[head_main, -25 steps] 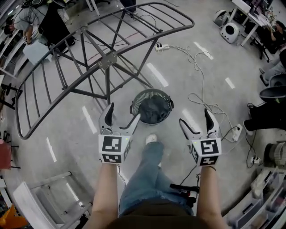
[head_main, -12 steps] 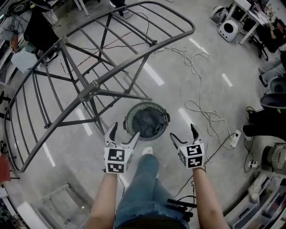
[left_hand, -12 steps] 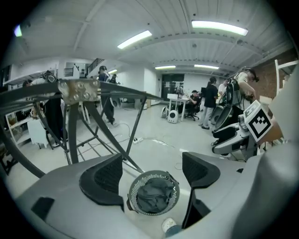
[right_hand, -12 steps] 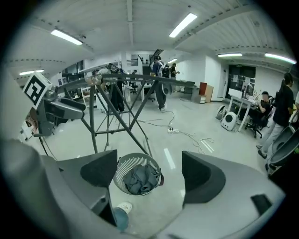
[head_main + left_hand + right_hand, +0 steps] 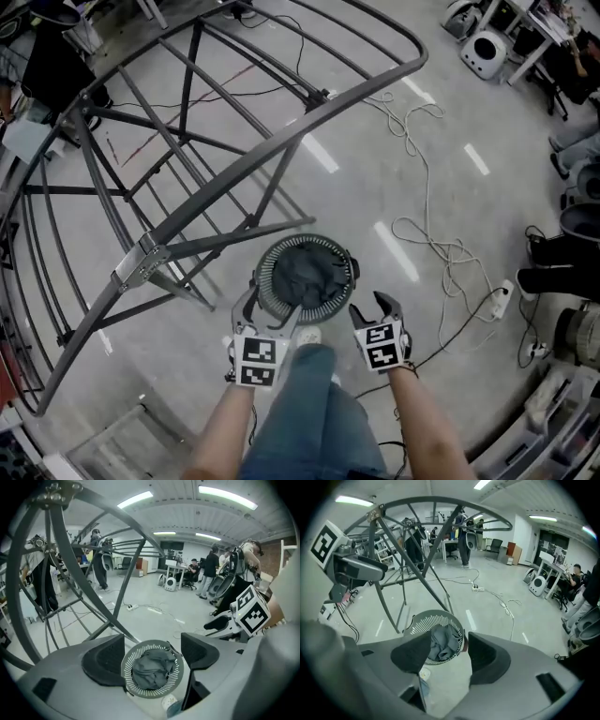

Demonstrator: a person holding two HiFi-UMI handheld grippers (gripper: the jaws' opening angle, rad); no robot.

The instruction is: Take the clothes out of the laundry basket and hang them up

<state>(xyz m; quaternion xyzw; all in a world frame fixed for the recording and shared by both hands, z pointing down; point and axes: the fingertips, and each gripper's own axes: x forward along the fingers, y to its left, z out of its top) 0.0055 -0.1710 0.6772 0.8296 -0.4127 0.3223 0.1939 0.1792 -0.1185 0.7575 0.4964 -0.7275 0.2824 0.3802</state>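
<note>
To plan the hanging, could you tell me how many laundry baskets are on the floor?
1: the round laundry basket stands on the floor beside the drying rack, holding dark clothes. Others could be out of view.

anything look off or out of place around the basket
Nothing spilled or broken. The laundry basket stands upright with the clothes crumpled inside. The only untidy thing is a loose white cable looping over the floor right of the basket in the head view, a possible trip hazard.
</note>
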